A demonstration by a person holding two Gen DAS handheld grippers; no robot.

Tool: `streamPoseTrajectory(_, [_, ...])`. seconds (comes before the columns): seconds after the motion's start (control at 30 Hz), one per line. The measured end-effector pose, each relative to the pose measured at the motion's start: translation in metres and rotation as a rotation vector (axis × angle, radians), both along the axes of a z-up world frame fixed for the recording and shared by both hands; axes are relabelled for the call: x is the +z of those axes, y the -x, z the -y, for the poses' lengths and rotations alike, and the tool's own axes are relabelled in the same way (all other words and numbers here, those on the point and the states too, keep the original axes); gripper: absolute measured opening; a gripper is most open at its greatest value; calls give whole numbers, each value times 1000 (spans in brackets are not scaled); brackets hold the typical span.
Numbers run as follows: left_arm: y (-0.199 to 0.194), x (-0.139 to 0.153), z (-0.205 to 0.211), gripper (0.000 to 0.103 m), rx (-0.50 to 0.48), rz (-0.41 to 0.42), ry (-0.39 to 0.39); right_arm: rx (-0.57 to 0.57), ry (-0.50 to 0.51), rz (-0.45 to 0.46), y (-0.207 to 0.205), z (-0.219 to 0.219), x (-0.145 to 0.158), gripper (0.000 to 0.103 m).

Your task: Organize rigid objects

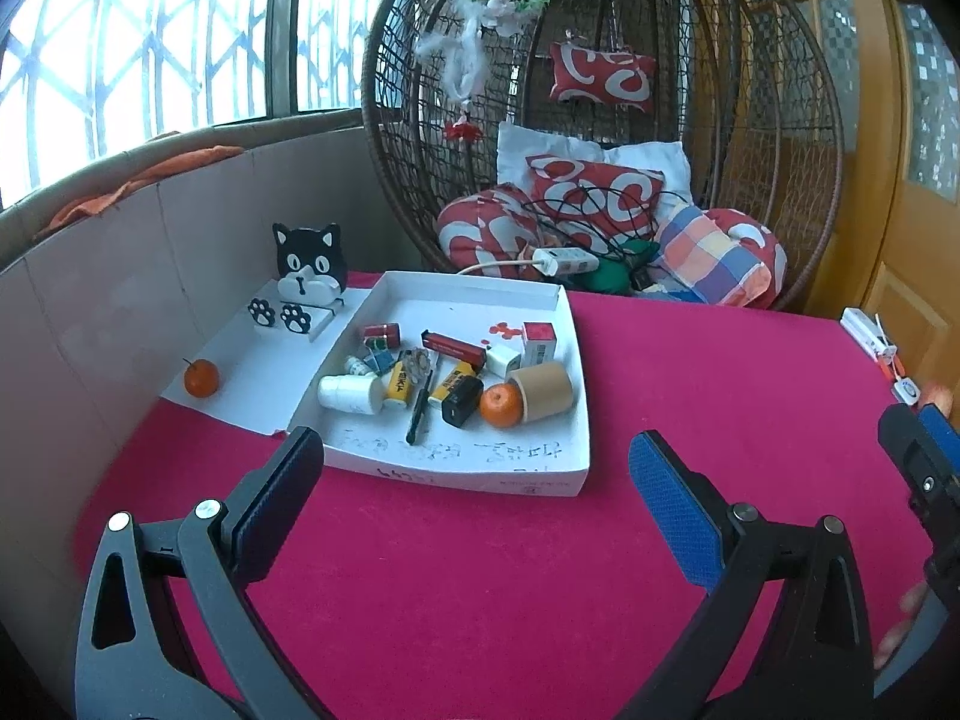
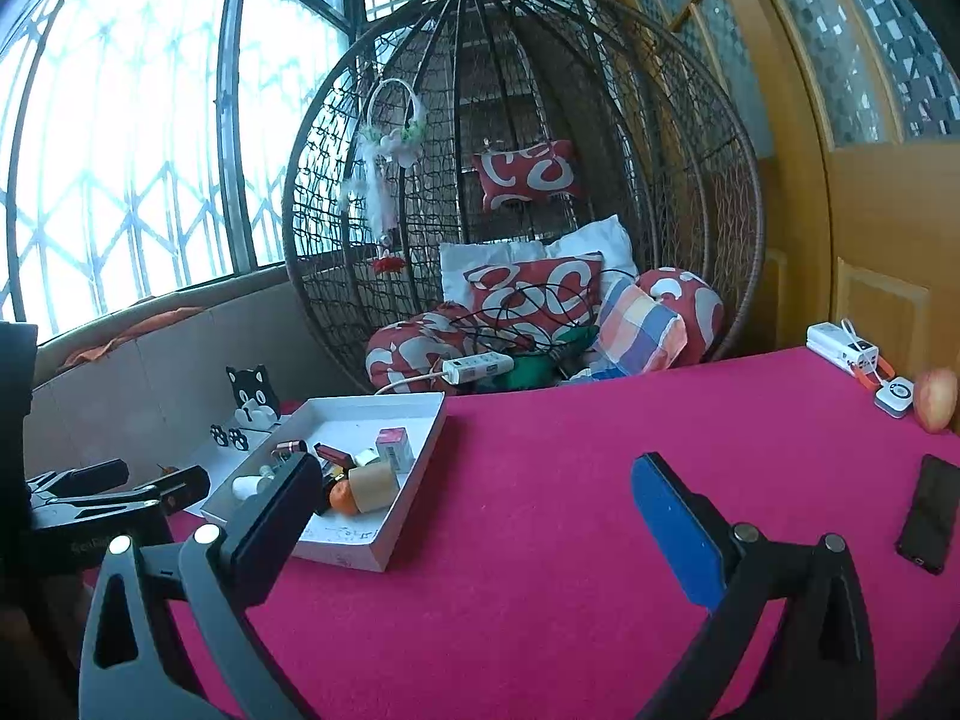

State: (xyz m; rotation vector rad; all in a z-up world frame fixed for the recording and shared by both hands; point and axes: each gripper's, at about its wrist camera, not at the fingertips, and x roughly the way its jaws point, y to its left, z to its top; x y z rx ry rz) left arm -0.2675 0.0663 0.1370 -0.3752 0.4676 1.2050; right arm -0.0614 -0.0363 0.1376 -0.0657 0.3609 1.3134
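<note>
A white box tray (image 1: 480, 471) (image 2: 366, 549) sits on the magenta cloth, holding several small items: an orange (image 1: 501, 405), a tan tube (image 1: 545, 390), a white bottle (image 1: 351, 394), a black pen (image 1: 420, 408), a red bar (image 1: 453, 347), batteries and small boxes. Its flat lid (image 1: 240, 372) lies to the left with a second orange (image 1: 201, 377) and a cat-shaped stand (image 1: 309, 267). My left gripper (image 1: 477, 498) hovers open just in front of the tray, holding nothing. My right gripper (image 2: 474, 516) is open over the cloth, right of the tray.
A wicker egg chair (image 1: 600, 120) with cushions and a power strip (image 1: 567, 261) stands behind the table. At the right edge lie a power bank (image 2: 843, 351), an apple (image 2: 936, 399) and a black phone (image 2: 930, 513). A cardboard wall (image 1: 120, 276) lines the left side.
</note>
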Motion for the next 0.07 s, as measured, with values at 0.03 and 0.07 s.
streamPoseTrajectory(0.03, [0, 0, -1, 103, -2, 1, 0, -1, 1, -2, -1, -1, -1, 103])
streamPoseTrajectory(0.07, [-1, 0, -1, 103, -2, -2, 1, -1, 3, -4, -2, -1, -2, 103])
